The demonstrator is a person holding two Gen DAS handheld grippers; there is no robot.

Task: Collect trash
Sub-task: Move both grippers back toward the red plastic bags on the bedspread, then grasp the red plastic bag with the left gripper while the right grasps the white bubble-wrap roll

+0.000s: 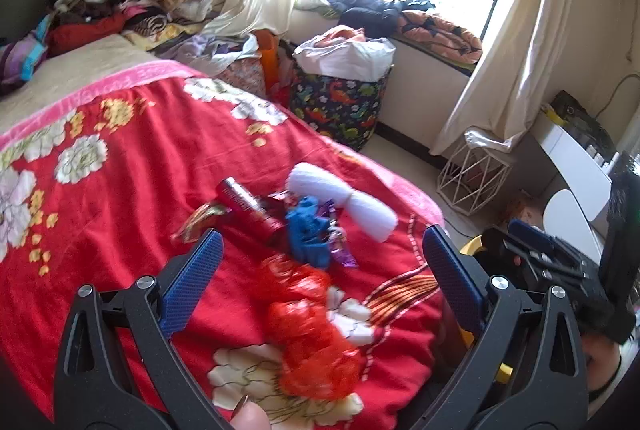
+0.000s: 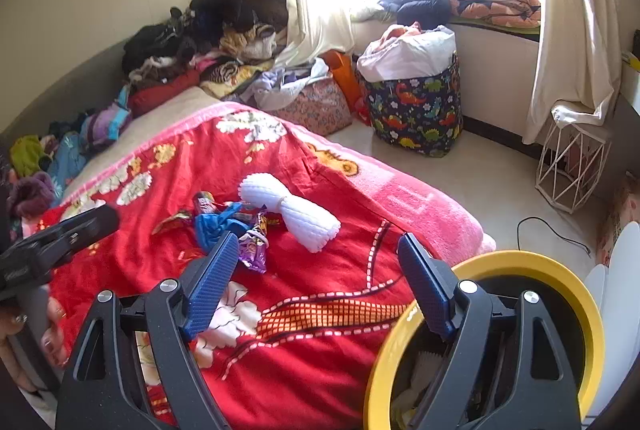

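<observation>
Trash lies on a red flowered blanket (image 1: 120,189): a white foam net sleeve (image 1: 346,203), a crumpled blue piece (image 1: 308,234), a dark red can (image 1: 256,209), purple foil wrappers (image 1: 340,250) and a gold wrapper (image 1: 200,220). A red mesh net (image 1: 312,330) lies between my left gripper's fingers, untouched. My left gripper (image 1: 320,258) is open above the blanket. My right gripper (image 2: 316,262) is open, with the foam sleeve (image 2: 288,211), blue piece (image 2: 216,226) and purple wrapper (image 2: 254,250) just ahead. A yellow-rimmed bin (image 2: 576,294) stands under its right finger.
Piles of clothes (image 2: 208,37) cover the bed's far end. A dinosaur-print basket (image 2: 416,105), a floral bag (image 2: 316,105) and a white wire stand (image 2: 572,165) stand on the floor by the window. A black cable (image 2: 552,230) lies on the floor.
</observation>
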